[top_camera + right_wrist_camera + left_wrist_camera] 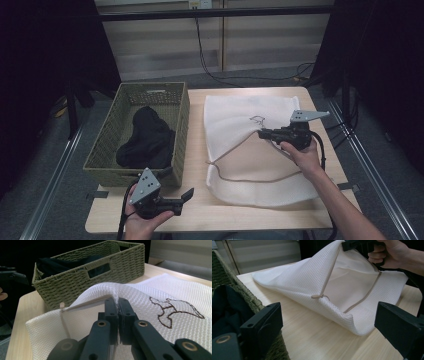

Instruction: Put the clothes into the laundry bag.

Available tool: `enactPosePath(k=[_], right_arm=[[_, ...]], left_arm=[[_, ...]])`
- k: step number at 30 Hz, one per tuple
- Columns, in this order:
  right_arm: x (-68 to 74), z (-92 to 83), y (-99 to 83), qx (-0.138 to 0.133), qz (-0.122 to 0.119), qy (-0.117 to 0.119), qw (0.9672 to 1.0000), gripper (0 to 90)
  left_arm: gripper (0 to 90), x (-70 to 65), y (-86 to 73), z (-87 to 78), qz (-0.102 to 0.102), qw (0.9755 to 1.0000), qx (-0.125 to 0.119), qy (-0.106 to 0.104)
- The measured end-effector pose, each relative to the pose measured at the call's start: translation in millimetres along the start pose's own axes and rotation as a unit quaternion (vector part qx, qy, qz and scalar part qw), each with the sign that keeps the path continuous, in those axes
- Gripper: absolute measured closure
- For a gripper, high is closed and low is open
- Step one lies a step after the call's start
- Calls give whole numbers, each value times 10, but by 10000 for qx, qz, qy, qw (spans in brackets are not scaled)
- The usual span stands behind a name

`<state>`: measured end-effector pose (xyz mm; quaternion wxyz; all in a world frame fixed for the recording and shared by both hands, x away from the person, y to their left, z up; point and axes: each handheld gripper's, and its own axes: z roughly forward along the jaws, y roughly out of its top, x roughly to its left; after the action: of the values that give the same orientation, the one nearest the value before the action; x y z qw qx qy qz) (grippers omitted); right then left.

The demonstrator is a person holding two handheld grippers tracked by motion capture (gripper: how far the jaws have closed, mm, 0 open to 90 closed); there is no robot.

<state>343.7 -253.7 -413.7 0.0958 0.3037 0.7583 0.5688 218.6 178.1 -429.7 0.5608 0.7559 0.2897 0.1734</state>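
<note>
Mesh laundry bag (250,120), white with a tan drawstring (235,150) along its mouth, lies on the right half of the bench (195,210), and its upper layer is lifted by the right hand-held gripper (261,133). In the right gripper view the two black jaws are pressed together on a fold of the white mesh (115,293), pinching the top edge so that it rises in a ridge. A dark outline figure (175,311) is stitched on the cloth just to the side of the jaws. In the left gripper view the raised layer holds the mouth of the bag (352,285) open like a tent, the drawstring running down both sides of the opening with a small knot (319,296) on the near edge. The lower layer rests flat on the wood.

The left hand-held gripper (187,195) is held low at the near edge of the bench, just in front of the basket (107,145), its jaws spread wide with nothing between them. The woven green basket stands on the left half of the bench, beside the bag but not touching it, and a black garment (147,140) lies heaped inside it
</note>
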Motion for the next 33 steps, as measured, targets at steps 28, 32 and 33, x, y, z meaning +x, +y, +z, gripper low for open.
enactPosePath(k=[28, 32, 33], right_arm=[[7, 96, 45, -69, -17, 66, 10000, 876], [13, 105, 44, -51, -29, 56, 10000, 876], [12, 106, 44, -46, -32, 61, 10000, 876]], left_arm=[[61, 858, 475, -445, -403, 9981, 178, 426], [52, 1125, 516, -475, -496, 9976, 348, 331], [56, 1172, 528, -479, -380, 9976, 447, 369]])
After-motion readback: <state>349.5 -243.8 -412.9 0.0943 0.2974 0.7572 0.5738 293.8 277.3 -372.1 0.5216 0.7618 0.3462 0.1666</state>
